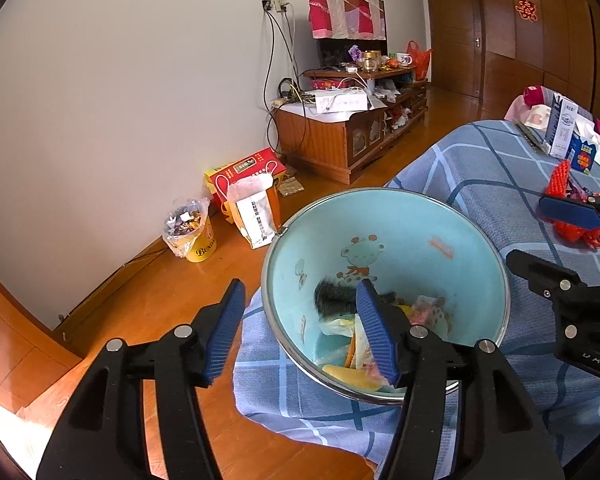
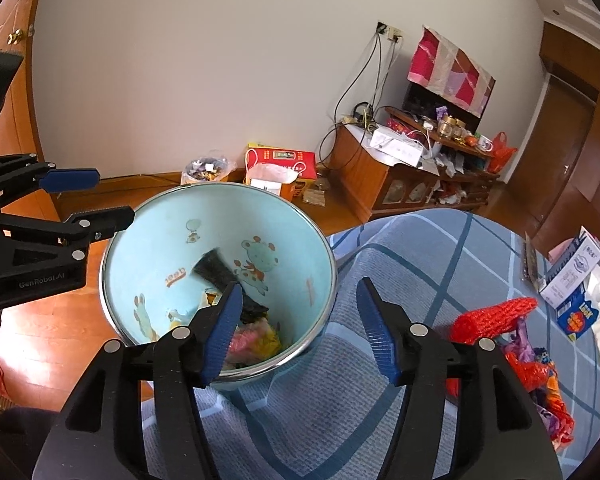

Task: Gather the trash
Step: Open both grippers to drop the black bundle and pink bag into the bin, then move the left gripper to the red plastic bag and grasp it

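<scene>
— Jaws? Both stand apart, gripping nothing: left gripper (image 1: 302,334) tilted down astride the near rim of the blue bin (image 1: 476,240), right gripper (image 2: 300,330) just beside it over the checked bedspread (image 2: 440,248).

— Trash?

— Wrappers (image 2: 256,338) inside the bin. "GenRobot.AI" marks the left gripper; farther off, a yellow bucket (image 1: 200,250).

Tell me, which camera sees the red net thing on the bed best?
The right wrist view. There the red mesh net lies in plain sight on the blue checked bedcover, beside colourful wrappers. In the left wrist view the red mesh net sits near the edge, partly hidden behind the right gripper.
</scene>
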Action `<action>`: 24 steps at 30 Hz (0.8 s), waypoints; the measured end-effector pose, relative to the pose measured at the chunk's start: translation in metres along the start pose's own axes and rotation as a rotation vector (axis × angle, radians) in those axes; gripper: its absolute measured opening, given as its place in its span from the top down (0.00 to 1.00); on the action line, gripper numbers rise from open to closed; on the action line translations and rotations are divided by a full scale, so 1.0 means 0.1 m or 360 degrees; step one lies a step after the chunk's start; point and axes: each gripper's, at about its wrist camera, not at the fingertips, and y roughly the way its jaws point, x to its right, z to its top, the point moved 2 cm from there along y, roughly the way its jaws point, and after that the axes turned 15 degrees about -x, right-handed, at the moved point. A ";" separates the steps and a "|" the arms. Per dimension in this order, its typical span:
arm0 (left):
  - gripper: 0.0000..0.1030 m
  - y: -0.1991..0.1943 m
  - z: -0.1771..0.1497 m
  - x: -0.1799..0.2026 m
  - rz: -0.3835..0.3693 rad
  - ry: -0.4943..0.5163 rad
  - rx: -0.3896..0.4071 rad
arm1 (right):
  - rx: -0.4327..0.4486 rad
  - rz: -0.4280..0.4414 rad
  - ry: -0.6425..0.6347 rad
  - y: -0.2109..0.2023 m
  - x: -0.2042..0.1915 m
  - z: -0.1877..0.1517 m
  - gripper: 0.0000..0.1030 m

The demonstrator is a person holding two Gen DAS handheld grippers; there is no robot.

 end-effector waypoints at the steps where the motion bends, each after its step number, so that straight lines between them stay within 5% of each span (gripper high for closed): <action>1: 0.43 0.00 0.00 0.00 -0.0001 0.0002 0.0001 | 0.0000 -0.0001 0.0001 0.00 0.01 0.00 0.40; 9: 0.14 0.08 -0.02 0.08 -0.0022 -0.0010 -0.0038 | 0.0015 -0.0030 0.0084 -0.20 0.22 -0.26 0.33; 15: 0.13 0.17 -0.06 0.28 -0.0104 0.0052 -0.0094 | 0.0019 -0.0113 0.0251 -0.44 0.66 -0.64 0.28; 19: 0.13 0.11 -0.03 0.44 -0.0042 0.0100 -0.0004 | 0.0003 -0.0210 0.0380 -0.55 1.03 -0.93 0.27; 24: 0.13 0.05 0.13 0.67 -0.0104 0.0071 0.0047 | -0.0028 -0.0335 0.0600 -0.69 1.59 -1.34 0.27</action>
